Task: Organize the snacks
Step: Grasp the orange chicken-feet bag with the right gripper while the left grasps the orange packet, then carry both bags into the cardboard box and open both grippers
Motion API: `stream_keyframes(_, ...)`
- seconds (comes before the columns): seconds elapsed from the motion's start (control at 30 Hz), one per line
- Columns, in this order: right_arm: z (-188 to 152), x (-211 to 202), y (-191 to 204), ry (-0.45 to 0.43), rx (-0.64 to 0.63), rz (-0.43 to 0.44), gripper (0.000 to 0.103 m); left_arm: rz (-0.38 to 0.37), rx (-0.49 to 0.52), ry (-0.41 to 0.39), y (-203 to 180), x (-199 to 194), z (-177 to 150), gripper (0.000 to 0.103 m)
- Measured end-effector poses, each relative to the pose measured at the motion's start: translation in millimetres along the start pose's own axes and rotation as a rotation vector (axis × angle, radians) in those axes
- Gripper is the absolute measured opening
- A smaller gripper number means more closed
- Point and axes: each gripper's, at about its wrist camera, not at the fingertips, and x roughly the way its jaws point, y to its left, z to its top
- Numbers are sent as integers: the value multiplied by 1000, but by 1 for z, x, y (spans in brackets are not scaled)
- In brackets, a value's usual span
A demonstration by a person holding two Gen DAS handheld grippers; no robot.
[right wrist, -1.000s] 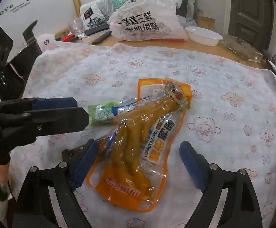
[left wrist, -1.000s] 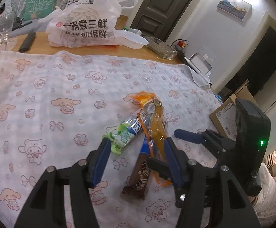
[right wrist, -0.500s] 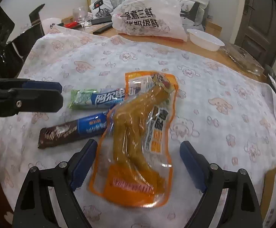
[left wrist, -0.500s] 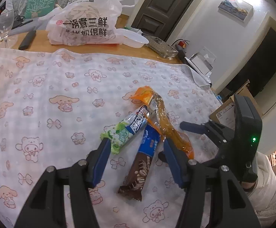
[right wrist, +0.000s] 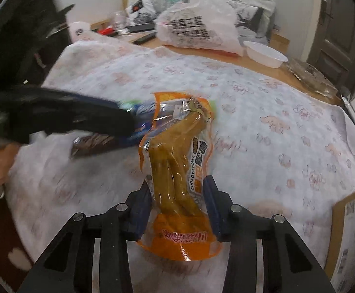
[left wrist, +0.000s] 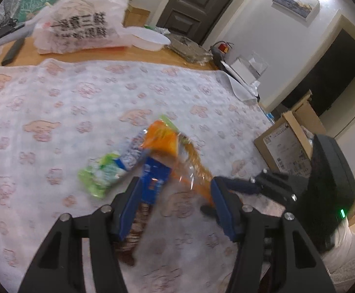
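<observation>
With the right gripper (right wrist: 178, 206) fingers just closed on the orange-and-clear plastic snack pouch (right wrist: 177, 171), the pouch should be lifted level, while the half-open, empty left gripper (left wrist: 175, 205) is kept beside it.

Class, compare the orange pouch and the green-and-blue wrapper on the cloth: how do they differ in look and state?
The orange pouch is wide, partly clear, showing yellow-brown food; the green-and-blue wrapper is narrow and opaque. The right gripper has just been closing and its pads press the pouch's sides; the wrapper lies free of both grippers. Both are sealed snacks on the patterned cloth.
</observation>
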Motion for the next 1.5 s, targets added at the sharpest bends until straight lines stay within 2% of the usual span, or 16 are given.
stream_keyframes(0.2, -21, -17, 10, -25, -43, 61, 36, 22, 1, 37, -19, 28, -1, 53)
stream_keyframes(0.23, -23, -19, 9, -29, -37, 69, 36, 15, -1, 46, -21, 32, -1, 50)
stream_keyframes(0.3, -25, -20, 7, -39, -26, 80, 36, 13, -4, 58, -23, 40, -1, 35)
stream_keyframes(0.37, -26, -20, 8, -40, -32, 86, 39, 25, 6, 56, -28, 44, 0, 31)
stream_keyframes(0.5, -27, -23, 11, -43, -43, 101, 51, 43, 52, 22, -34, 40, -2, 27)
stream_keyframes(0.63, -27, -24, 2, -44, -10, 107, 72, -8, 90, -36, -37, 24, -2, 24)
stream_keyframes(0.7, -28, -22, -1, -29, 1, 121, 74, -28, 114, -60, -40, 16, -3, 24)
stream_keyframes(0.87, -30, -17, -2, -13, 2, 152, 74, -52, 175, -102, -49, 4, -8, 23)
stream_keyframes(0.93, -30, -18, -2, -11, 3, 154, 70, -59, 179, -111, -49, -1, -8, 23)
stream_keyframes(1.0, -29, -20, -2, -17, 9, 136, 61, -57, 185, -120, -50, -6, -8, 23)
stream_keyframes(1.1, -25, -28, 3, -42, 0, 125, 60, -45, 198, -149, -55, -18, -9, 23)
stream_keyframes(1.13, -24, -34, 5, -56, -4, 120, 55, -39, 208, -167, -58, -26, -8, 23)
stream_keyframes(1.33, -9, -84, 18, -150, -41, 88, 55, -5, 242, -269, -90, -76, -3, 23)
stream_keyframes(1.5, -8, -128, 15, -217, -60, 61, 55, 8, 278, -313, -126, -103, 3, 23)
